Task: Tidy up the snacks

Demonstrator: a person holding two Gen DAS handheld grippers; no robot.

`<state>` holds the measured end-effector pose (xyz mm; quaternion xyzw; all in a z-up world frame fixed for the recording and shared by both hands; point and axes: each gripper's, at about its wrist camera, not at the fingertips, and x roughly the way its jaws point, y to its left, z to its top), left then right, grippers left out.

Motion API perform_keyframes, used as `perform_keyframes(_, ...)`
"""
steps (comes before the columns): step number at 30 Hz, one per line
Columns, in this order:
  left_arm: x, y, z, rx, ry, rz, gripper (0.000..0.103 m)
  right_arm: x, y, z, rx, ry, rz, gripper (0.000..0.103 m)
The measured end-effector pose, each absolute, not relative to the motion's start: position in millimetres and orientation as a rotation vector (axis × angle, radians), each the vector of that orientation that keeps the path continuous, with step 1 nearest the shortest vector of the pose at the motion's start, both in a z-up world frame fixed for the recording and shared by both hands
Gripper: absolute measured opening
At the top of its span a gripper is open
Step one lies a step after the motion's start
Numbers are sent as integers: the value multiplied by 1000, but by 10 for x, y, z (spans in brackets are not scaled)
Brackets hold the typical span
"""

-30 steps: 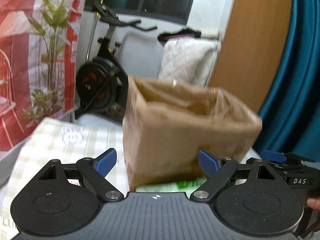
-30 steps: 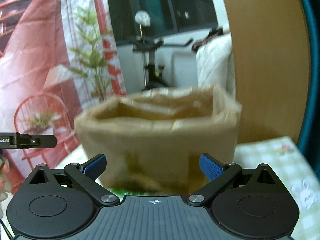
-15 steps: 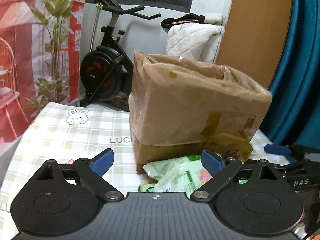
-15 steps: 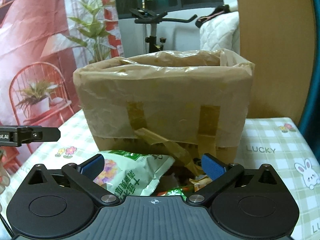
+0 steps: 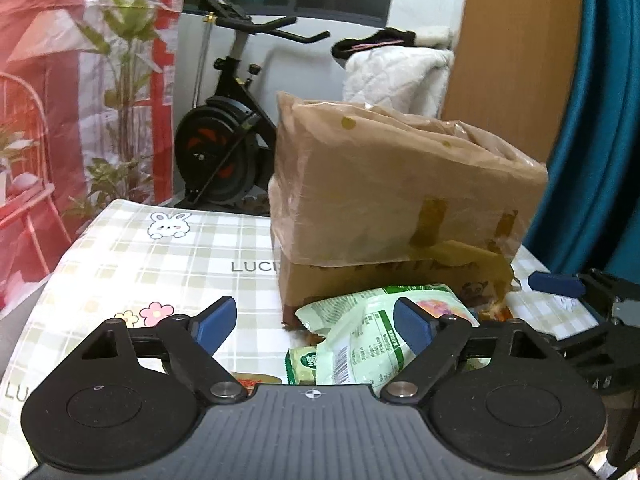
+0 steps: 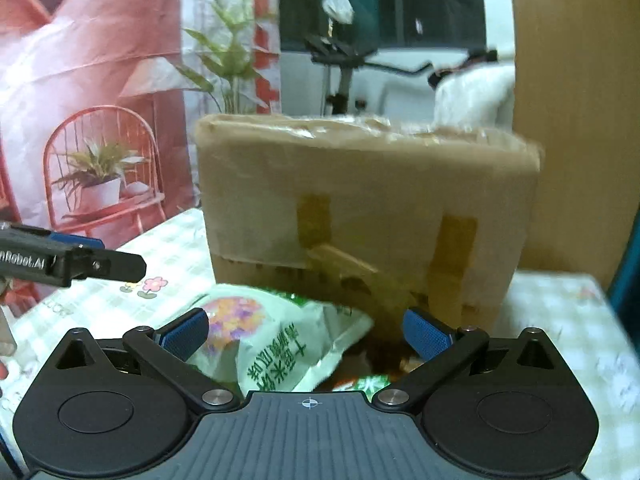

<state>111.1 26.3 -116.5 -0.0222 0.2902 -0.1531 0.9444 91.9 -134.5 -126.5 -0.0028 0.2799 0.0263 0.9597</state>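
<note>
Blue-padded fingers of the left gripper stood spread wide with nothing between them, hovering above the worktop. The right gripper was likewise released, its fingers apart and empty.

Just beyond both sets of fingers lay a pale green snack bag, printed with a barcode and text, resting on the worktop in front of the cardboard box. In the right wrist view the same snack bag lay between the spread fingers and the box, its far edge just beside the base of the box. A smaller green packet sat partly under the bag on the near side, and more wrappers in orange and red showed in the shadow at the foot of the box, too dark to make out.

The box stood upright, lined with a brownish plastic bag folded down over its rim and held by strips of tape. A checked cloth with rabbit and flower prints covered the worktop. Behind the worktop stood an exercise bike, with a red patterned curtain to the left and a white quilted blanket further back.
</note>
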Motion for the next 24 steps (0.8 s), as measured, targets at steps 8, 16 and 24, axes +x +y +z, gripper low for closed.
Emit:
perform_keyframes(8, 973, 183, -1209, 36, 509, -266, 87, 997, -1309, -1311, -20, 648, 43, 102)
perform_keyframes(16, 985, 270, -1298, -19, 561, -253, 83, 1036, -1342, -1393, -17, 684, 54, 91)
perform_keyframes(24, 1027, 298, -1366, -29, 577, -303, 84, 1082, -1362, -1412, -3, 687, 130, 86)
